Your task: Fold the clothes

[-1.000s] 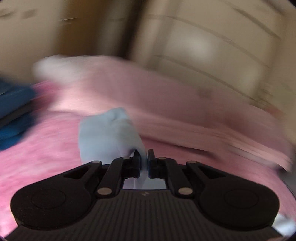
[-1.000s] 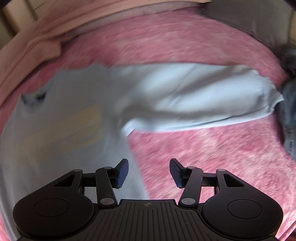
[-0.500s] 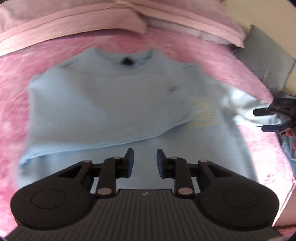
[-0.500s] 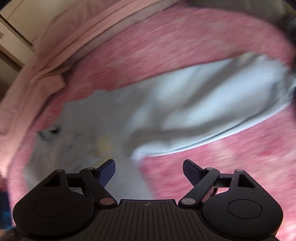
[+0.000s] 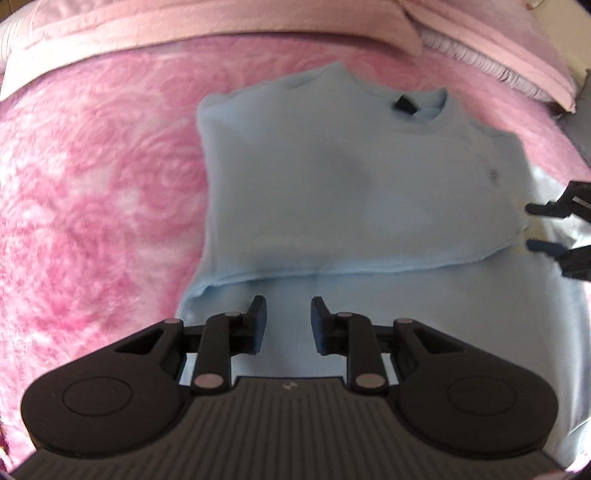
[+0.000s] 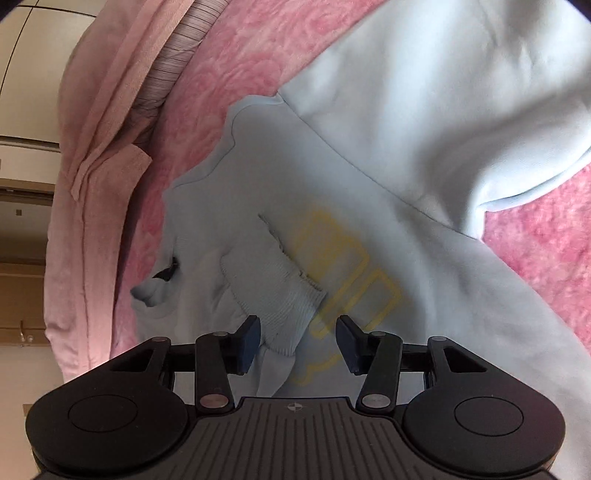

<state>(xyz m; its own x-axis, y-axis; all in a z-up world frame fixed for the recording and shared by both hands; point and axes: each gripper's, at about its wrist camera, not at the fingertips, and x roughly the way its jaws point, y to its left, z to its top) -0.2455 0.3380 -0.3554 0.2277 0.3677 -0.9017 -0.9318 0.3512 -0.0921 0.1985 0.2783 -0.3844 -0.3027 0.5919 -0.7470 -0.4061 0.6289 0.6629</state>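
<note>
Your left claw (image 5: 288,319) is spread, with nothing between its fingers, and it hangs just above the near part of the light blue sweatshirt (image 5: 332,192). Left of it you have only the pink rose-patterned blanket (image 5: 92,184) on the bed. Straight ahead, beyond the fingertips, the sweatshirt lies flat with one sleeve folded across its chest; the sleeve's lower edge runs left to right just beyond your claw. At the far end you see the neckline with its dark label (image 5: 405,104), and beyond that the pink pillows (image 5: 184,26) along the far edge of the bed. At the right edge of the left wrist view your right claw (image 5: 537,227) shows, reaching in at the folded sleeve's end.

Your right claw (image 6: 298,338) is also spread and pinches nothing. The ribbed cuff (image 6: 284,291) of the folded sleeve lies just ahead of it, reaching into the gap nearer the left finger, on top of the yellow print (image 6: 347,266) on the chest. To the left sits the collar with the dark label (image 6: 168,272), then blanket and a pale pink sheet (image 6: 92,177). To the right and far, the other sleeve (image 6: 461,110) stretches away over the blanket.
</note>
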